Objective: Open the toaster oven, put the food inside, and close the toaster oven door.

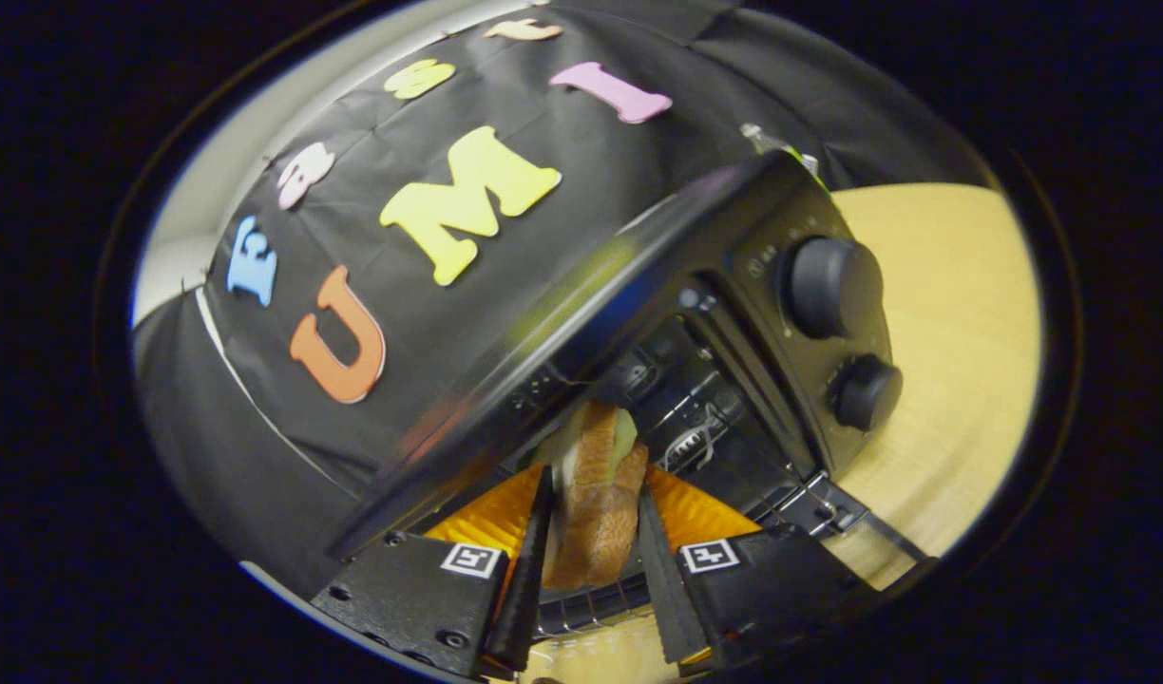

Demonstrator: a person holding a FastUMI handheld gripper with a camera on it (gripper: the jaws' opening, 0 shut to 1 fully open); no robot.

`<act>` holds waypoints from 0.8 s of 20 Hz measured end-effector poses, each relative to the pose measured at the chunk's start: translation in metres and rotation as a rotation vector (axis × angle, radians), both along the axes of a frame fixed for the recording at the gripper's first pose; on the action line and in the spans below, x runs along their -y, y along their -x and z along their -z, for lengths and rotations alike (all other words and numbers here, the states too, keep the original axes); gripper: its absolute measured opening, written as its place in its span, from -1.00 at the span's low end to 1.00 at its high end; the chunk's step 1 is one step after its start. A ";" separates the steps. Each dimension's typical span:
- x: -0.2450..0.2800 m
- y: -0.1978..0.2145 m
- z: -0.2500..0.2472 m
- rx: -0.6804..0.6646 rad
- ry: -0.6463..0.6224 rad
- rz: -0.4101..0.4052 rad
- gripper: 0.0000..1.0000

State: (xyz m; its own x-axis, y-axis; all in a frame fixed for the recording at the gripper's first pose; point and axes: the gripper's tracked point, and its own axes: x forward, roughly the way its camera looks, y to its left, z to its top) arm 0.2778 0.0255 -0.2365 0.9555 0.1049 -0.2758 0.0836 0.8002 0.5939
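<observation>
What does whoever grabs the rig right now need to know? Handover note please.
Hand-held gripper: shut on the sandwich, both fingers pressing its sides.
Toaster oven: sits on the wooden table, door open; the wire rack shows inside, the two knobs to the right of the opening.
Sandwich: held between the fingers at the oven's mouth, front end about at the opening, not set down on the rack.
Done: door opened, food picked up.
Left: push the sandwich onto the rack, release, back out, close the door.
</observation>
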 end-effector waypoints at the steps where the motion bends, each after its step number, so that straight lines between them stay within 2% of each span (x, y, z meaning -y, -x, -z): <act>1: 0.003 0.000 0.002 -0.011 0.045 0.002 0.18; 2: 0.005 0.002 0.004 -0.015 0.066 0.008 0.22; 6: 0.001 0.011 0.014 -0.057 0.184 -0.036 1.00; 11: -0.029 0.022 0.011 -0.042 0.337 -0.158 1.00; 16: -0.025 0.027 0.017 -0.076 0.452 -0.151 1.00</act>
State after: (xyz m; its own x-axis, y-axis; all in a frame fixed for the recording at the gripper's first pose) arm 0.2506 0.0510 -0.2536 0.9142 0.0941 -0.3942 -0.0234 0.9833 0.1805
